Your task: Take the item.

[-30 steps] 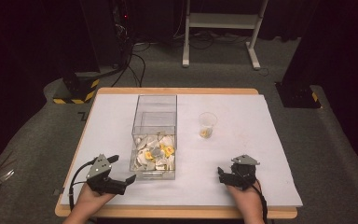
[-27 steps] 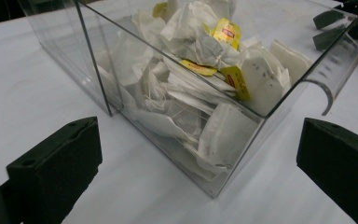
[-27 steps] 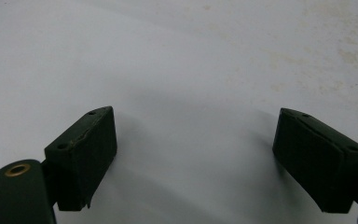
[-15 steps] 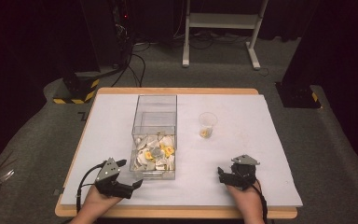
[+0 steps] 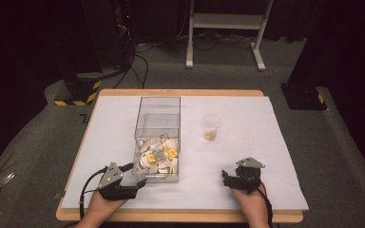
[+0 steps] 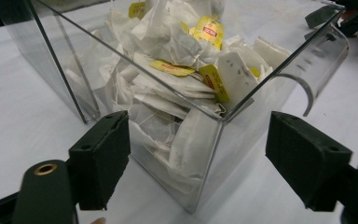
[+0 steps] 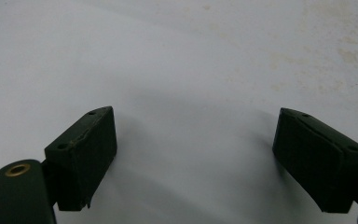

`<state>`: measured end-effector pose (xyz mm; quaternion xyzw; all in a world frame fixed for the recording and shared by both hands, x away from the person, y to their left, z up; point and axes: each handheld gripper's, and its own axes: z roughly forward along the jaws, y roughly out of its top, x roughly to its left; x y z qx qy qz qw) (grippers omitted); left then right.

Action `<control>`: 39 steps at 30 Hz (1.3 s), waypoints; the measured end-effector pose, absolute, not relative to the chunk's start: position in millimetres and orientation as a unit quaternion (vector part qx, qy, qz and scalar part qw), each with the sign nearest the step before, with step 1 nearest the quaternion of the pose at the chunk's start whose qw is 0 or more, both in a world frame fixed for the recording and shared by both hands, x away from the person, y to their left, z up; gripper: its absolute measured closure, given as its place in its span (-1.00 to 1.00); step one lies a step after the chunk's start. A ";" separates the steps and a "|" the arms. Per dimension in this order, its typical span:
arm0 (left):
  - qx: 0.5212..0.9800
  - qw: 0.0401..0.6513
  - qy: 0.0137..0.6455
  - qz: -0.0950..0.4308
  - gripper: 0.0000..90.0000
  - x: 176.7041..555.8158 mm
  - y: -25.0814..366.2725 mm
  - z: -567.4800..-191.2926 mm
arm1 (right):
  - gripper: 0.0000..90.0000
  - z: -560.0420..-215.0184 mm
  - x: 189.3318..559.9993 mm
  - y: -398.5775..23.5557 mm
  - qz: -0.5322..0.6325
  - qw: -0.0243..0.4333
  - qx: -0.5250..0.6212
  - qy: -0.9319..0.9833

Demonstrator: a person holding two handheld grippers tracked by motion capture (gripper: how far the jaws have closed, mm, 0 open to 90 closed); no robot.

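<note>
A: What is the left gripper (image 5: 135,175) doing?

B: Its jaws have just been closing, straddling the near corner of the clear box (image 6: 223,140) of tea bags (image 6: 186,79) without pressing yet. The acrylic is looking stiff and slippery, so gripping a wall edge seems safest.

A: And the right gripper (image 5: 225,177)?

B: It is resting agape, holding nothing, on the table (image 5: 266,142).

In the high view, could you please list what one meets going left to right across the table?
Left gripper → clear box of tea bags → plastic cup → right gripper.
</note>
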<state>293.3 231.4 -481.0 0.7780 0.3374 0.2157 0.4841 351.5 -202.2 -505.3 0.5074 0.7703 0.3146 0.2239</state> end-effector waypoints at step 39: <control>0.727 0.496 0.367 0.303 0.22 293.2 230.2 -470.0 | -0.70 -505.4 351.6 -202.1 0.315 0.225 0.508 0.770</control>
